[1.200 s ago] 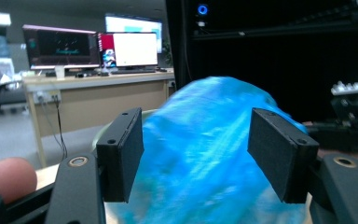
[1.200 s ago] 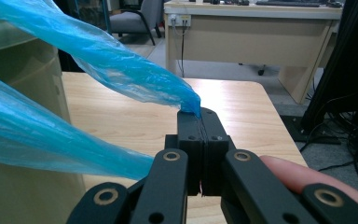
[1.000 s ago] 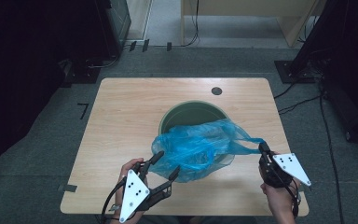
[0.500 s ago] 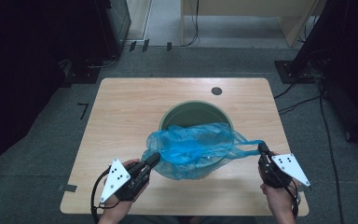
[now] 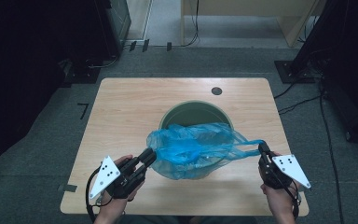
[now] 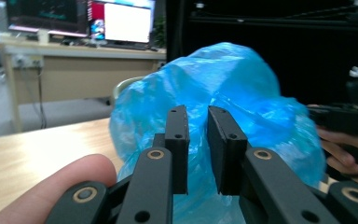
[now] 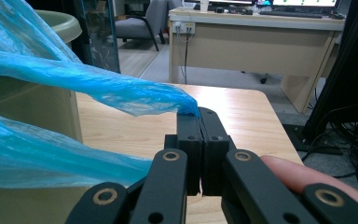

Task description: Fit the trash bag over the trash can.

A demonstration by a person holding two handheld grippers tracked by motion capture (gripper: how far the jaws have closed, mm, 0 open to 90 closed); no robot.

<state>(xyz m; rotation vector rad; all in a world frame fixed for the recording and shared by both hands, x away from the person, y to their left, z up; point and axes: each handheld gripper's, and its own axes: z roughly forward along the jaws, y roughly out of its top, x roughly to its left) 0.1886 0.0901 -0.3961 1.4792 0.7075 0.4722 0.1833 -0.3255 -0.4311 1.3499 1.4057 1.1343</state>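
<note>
A blue plastic bag (image 5: 191, 149) lies over the mouth of a green round bin (image 5: 193, 105) on the wooden table (image 5: 130, 102). My left gripper (image 5: 148, 155) sits at the bag's left edge. In the left gripper view its jaws (image 6: 198, 112) have just been opening and stand a narrow gap apart. The blue bag (image 6: 233, 79) bulges right in front of them, and its film shows through the gap without being pinched. My right gripper (image 5: 262, 148) is shut on the bag's stretched handle (image 7: 121, 88), whose tip is clamped between the pads of that gripper (image 7: 199, 112).
A small black round hole (image 5: 216, 91) marks the table's far right. The bin's wall (image 7: 28, 107) stands close to the left of the right gripper. Desks, monitors, dark cabinets and floor cables surround the table. The other hand (image 6: 345, 149) shows beyond the bag.
My left gripper swung to the left and turned, and now points at the bag's left edge, which has been drawn out leftward. The right gripper kept still with the handle.
</note>
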